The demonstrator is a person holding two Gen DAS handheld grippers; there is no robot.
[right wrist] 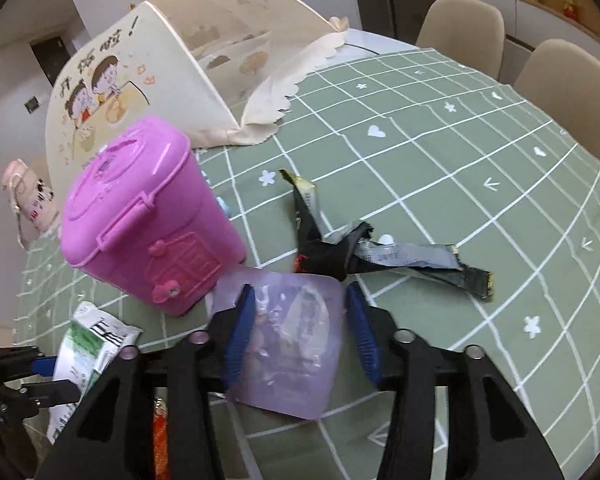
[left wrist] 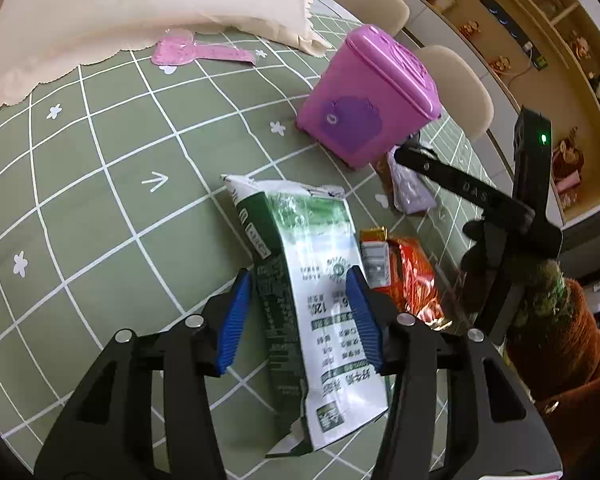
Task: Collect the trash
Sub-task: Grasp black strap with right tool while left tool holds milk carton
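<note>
The pink bin (right wrist: 148, 224) stands upright on the green checked surface (right wrist: 480, 184) with its lid down, and the trash lies around its base, so I judge each hand is set over one piece so it can go to the bin afterwards. The left gripper (left wrist: 300, 316) points down at the green-and-white carton (left wrist: 320, 300), which lies flat before the bin; its blue fingers (left wrist: 236, 316) stand half spread on both sides of the carton, and I cannot tell whether they press it. An orange wrapper (left wrist: 412, 280) lies just beside the carton. The right gripper (right wrist: 298, 332) stands over the lilac pouch (right wrist: 288, 344), just beside the bin; its fingers (right wrist: 362, 336) are spread wider than the pouch and seem not to pinch it. A black torn wrapper (right wrist: 380, 252) lies beyond, untouched.
</note>
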